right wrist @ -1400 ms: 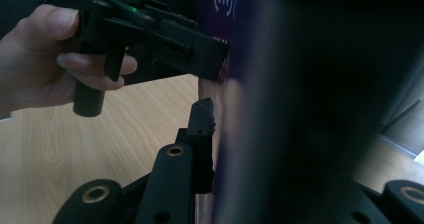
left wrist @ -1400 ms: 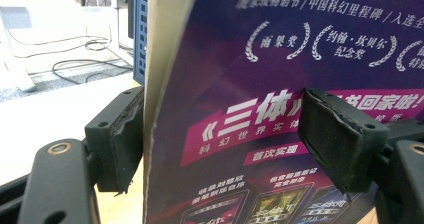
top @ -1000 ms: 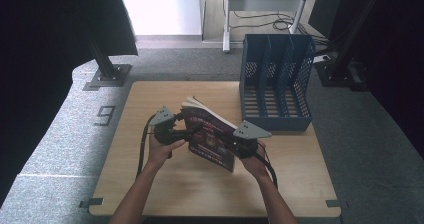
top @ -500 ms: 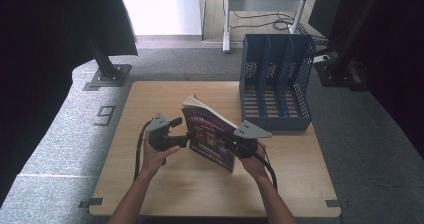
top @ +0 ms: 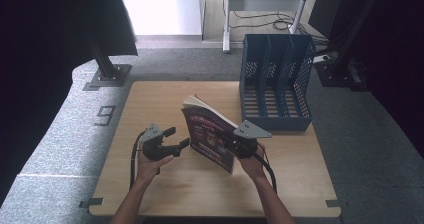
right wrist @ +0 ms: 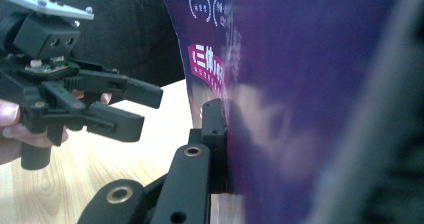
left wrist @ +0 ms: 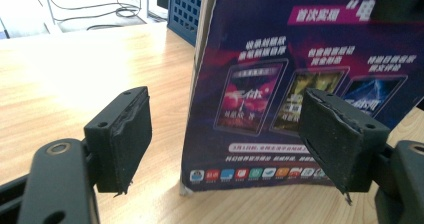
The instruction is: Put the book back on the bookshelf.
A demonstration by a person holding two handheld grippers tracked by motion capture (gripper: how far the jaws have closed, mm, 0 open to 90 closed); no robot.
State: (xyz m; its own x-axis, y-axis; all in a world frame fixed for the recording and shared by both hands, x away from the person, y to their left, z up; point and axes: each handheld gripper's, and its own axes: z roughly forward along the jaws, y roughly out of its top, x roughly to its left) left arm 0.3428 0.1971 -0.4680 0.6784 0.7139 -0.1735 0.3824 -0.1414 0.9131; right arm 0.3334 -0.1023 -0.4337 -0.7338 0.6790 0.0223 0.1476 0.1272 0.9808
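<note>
A thick book with a purple cover (top: 210,136) stands tilted on its lower edge on the wooden table (top: 160,101). My right gripper (top: 234,147) is shut on the book's near right edge; one of its fingers (right wrist: 214,129) presses flat against the cover. My left gripper (top: 177,137) is open just left of the book, apart from it, and nothing sits between its pads. In the left gripper view the cover (left wrist: 260,84) faces the open left gripper (left wrist: 230,134). The right gripper view shows the left gripper (right wrist: 142,109) held in a hand.
A blue slotted file rack (top: 277,79) stands upright at the table's far right, behind the book, and its corner (left wrist: 187,6) appears in the left gripper view. Bare wood lies left of the book and along the near edge. Grey floor surrounds the table.
My left gripper has drawn back from the book's left edge, moving left and lower toward the table. The right gripper and the book have stayed where they were.
</note>
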